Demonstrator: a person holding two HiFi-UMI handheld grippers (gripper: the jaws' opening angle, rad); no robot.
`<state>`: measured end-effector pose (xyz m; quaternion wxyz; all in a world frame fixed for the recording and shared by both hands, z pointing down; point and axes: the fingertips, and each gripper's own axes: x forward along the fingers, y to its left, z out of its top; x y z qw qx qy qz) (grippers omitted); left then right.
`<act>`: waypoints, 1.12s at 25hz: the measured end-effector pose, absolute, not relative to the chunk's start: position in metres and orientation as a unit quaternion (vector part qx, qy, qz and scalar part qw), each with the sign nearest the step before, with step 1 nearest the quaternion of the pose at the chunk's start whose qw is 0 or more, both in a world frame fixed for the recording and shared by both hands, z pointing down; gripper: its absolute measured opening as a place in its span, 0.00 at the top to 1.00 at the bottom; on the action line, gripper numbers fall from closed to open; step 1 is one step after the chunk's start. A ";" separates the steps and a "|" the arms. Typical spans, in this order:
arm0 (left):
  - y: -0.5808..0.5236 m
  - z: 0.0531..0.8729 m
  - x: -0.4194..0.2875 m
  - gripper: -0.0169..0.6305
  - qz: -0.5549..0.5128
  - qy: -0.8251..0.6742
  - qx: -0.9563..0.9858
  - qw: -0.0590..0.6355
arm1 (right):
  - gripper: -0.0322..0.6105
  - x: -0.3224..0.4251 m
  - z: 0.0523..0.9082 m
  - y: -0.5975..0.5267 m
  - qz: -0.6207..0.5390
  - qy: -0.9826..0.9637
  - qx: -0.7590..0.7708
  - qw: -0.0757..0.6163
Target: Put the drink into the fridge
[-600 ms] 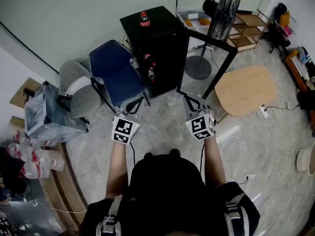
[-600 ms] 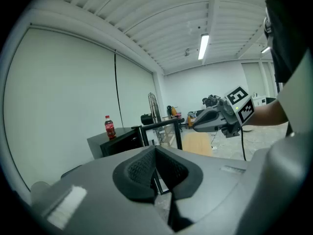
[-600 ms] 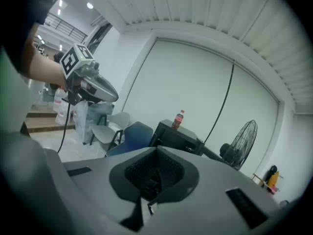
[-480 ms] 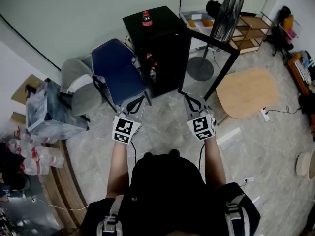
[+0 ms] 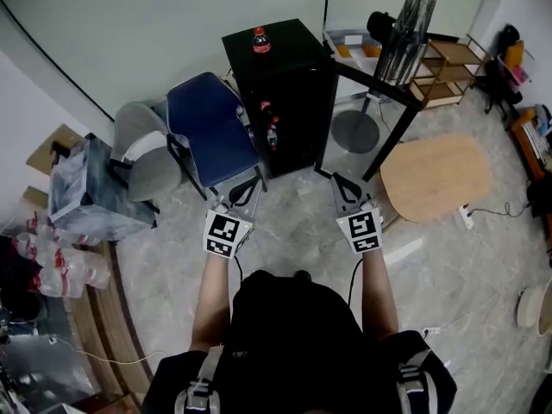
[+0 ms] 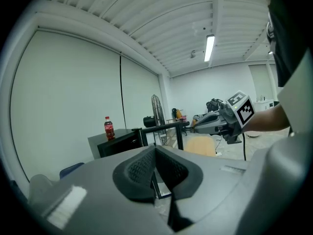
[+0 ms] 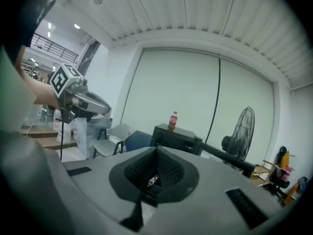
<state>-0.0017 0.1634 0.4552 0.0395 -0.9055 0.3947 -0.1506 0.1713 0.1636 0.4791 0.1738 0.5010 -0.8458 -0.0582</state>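
Your left gripper (image 5: pixel 248 188) and your right gripper (image 5: pixel 339 184) are held out side by side in front of you, over the grey floor (image 5: pixel 293 218). Both tip slightly downward. Each has its jaws pressed together with nothing caught between them.

Just past the left gripper stands a blue chair (image 5: pixel 205 126). It sits right beside the left wall of the black fridge (image 5: pixel 291 89). The fridge door (image 5: pixel 375 79) is swung wide open to the right, beyond your right gripper. Inside the open front you can see other bottles (image 5: pixel 272 134), and one of them leans at a tilt.

The drink (image 5: pixel 260 40), a cola bottle with a red cap and label, stands upright on the fridge's flat top, near the back-left corner. Its long axis is vertical and its cap points up. It lies well apart from both grippers, higher and farther off. From your left gripper it is almost straight ahead. From your right gripper it is ahead and to the left. Neither gripper touches it.

Behind the open door a standing fan (image 5: pixel 410 24) rises against the far wall.
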 end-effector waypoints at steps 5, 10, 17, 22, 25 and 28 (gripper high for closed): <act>0.165 0.453 -0.002 0.98 -0.166 0.398 -0.901 0.055 | 0.94 0.175 0.474 0.163 -0.058 -0.852 0.496 0.157; 0.167 0.449 -0.004 0.95 -0.160 0.401 -0.900 0.058 | 0.89 0.169 0.471 0.162 -0.070 -0.856 0.487 0.156; 0.150 0.455 -0.008 0.81 -0.163 0.402 -0.899 0.056 | 0.70 0.158 0.465 0.152 -0.112 -0.853 0.482 0.166; 0.123 0.459 -0.014 0.73 -0.166 0.402 -0.899 0.052 | 0.62 0.154 0.458 0.132 -0.115 -0.854 0.484 0.155; 0.111 0.460 -0.016 0.71 -0.168 0.395 -0.902 0.052 | 0.61 0.149 0.459 0.121 -0.109 -0.855 0.482 0.157; 0.098 0.460 -0.016 0.70 -0.163 0.387 -0.906 0.049 | 0.61 0.149 0.461 0.110 -0.096 -0.856 0.485 0.151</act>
